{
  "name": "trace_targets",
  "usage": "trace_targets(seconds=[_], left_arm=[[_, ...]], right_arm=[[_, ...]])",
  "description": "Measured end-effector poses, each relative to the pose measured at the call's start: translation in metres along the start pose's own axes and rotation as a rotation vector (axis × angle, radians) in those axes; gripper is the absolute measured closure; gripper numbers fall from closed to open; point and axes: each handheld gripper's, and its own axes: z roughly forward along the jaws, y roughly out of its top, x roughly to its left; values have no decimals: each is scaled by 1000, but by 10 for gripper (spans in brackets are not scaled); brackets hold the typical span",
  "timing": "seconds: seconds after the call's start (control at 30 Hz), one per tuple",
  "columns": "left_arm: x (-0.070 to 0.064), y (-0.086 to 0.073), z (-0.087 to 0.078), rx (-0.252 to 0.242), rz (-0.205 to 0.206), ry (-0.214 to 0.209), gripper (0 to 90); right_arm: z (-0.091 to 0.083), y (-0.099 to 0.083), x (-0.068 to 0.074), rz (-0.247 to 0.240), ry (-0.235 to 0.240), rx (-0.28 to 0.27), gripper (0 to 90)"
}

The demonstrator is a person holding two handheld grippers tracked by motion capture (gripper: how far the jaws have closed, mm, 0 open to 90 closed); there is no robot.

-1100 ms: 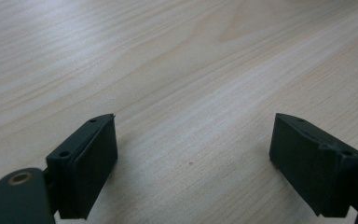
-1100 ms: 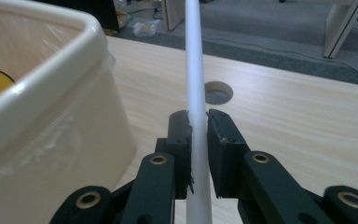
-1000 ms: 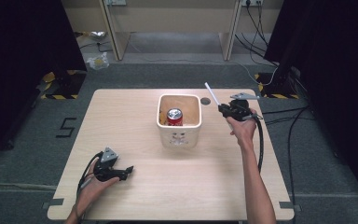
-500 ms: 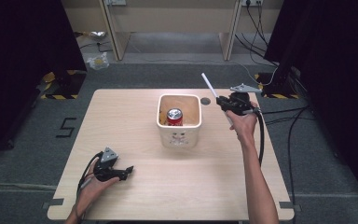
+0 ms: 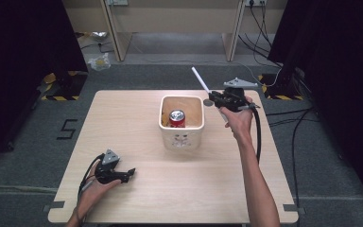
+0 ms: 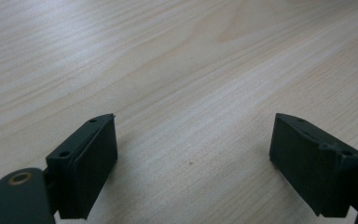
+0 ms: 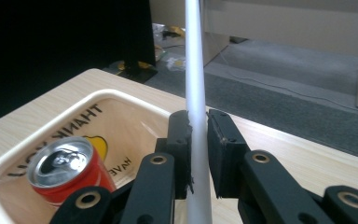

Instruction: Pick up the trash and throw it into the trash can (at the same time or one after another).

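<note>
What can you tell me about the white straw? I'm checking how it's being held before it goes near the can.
The white straw is a plain, smooth, straight tube, plastic by the look of it. The right tool is shut on it, the two black jaws pressing its sides partway along, so its length runs on above and below them. In the high view the straw slants up and away from the tool, off the table, just right of the cream bin that holds the red can. Nothing else touches it.

White straw (image 7: 193, 70), red can (image 7: 70, 173), cream bin (image 5: 182, 137), black claw (image 7: 198, 154).
</note>
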Motion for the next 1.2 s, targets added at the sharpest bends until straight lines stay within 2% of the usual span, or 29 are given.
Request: trace_targets(seconds=[0.3,0.7,0.97,1.2], left_arm=[[0,0,0,0,-2,-1,143],[0,0,0,-2,-2,0,143],[0,0,0,1,0,0,143],[0,0,0,1,-2,-1,143]], right_arm=[[12,13,18,-18,38,-10,797],[37,27,46,-43,86,-1,796],[54,26,55,-35,102,14,796],[68,22,59,-32,94,49,795]])
